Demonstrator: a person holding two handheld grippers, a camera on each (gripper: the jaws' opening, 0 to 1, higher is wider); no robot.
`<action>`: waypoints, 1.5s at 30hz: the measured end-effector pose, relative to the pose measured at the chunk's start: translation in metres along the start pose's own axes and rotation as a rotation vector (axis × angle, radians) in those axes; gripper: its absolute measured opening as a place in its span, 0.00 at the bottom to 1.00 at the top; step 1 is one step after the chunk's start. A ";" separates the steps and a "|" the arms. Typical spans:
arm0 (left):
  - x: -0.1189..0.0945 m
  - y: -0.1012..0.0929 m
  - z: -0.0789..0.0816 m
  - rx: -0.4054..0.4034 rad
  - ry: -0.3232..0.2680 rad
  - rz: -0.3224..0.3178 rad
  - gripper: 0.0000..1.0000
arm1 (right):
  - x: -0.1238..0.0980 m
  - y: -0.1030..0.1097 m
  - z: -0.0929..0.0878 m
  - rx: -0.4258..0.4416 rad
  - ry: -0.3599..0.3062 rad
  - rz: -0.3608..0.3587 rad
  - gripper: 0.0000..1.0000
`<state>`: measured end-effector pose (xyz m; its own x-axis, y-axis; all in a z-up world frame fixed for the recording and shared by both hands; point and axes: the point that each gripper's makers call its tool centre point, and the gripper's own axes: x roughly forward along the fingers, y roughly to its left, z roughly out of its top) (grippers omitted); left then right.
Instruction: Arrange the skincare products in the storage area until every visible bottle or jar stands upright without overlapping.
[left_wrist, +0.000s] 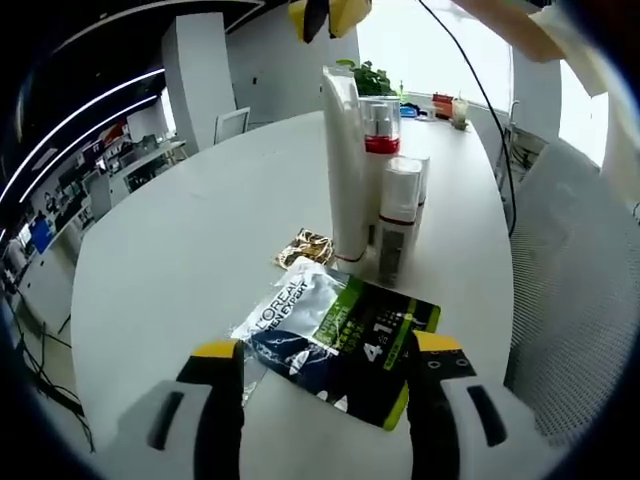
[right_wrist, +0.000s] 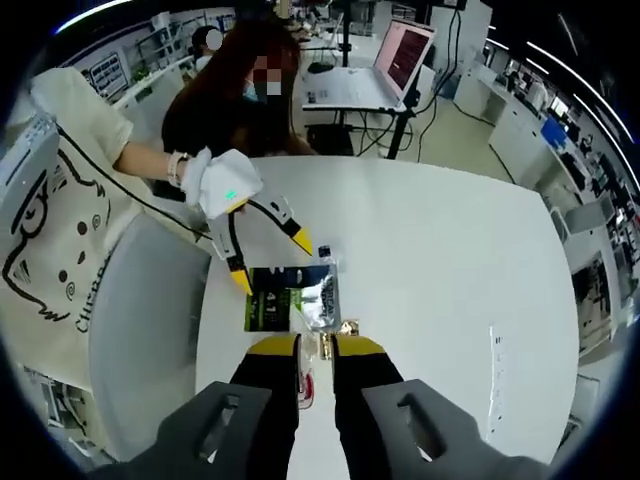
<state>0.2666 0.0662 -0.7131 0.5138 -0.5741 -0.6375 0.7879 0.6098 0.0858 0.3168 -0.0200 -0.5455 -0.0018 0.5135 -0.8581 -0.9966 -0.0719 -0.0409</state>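
In the left gripper view, the left gripper (left_wrist: 328, 352) is holding its two yellow-tipped jaws spread wide apart, and they are pinching nothing; the flat black and green sachet (left_wrist: 335, 340) is lying on the white table (left_wrist: 180, 250) between them and just beyond the tips. Behind the sachet a small gold packet (left_wrist: 308, 246) is lying flat, and just beside it the skincare bottles are standing upright in a tight group: a tall white tube (left_wrist: 345, 165), a bottle with a red band (left_wrist: 381, 130) and a shorter white pump bottle (left_wrist: 397, 215). In the right gripper view, the right gripper (right_wrist: 316, 346) is keeping its jaws close together, with a narrow gap, above the tops of the bottles (right_wrist: 312, 352); I cannot tell whether it is gripping one. Further out, the sachet (right_wrist: 290, 298) is lying flat.
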 end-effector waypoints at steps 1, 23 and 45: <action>0.000 0.002 0.001 -0.001 0.001 0.000 0.57 | -0.003 -0.002 0.000 0.006 -0.006 -0.010 0.12; 0.037 0.038 0.039 -0.134 -0.013 -0.024 0.24 | 0.045 -0.043 -0.100 0.275 0.090 -0.148 0.13; 0.091 0.044 0.040 -0.275 0.067 -0.118 0.08 | 0.147 -0.045 -0.134 0.663 -0.078 -0.109 0.15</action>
<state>0.3619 0.0191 -0.7369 0.3935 -0.6181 -0.6805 0.7145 0.6714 -0.1967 0.3728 -0.0560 -0.7386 0.1203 0.5505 -0.8261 -0.8311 0.5110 0.2195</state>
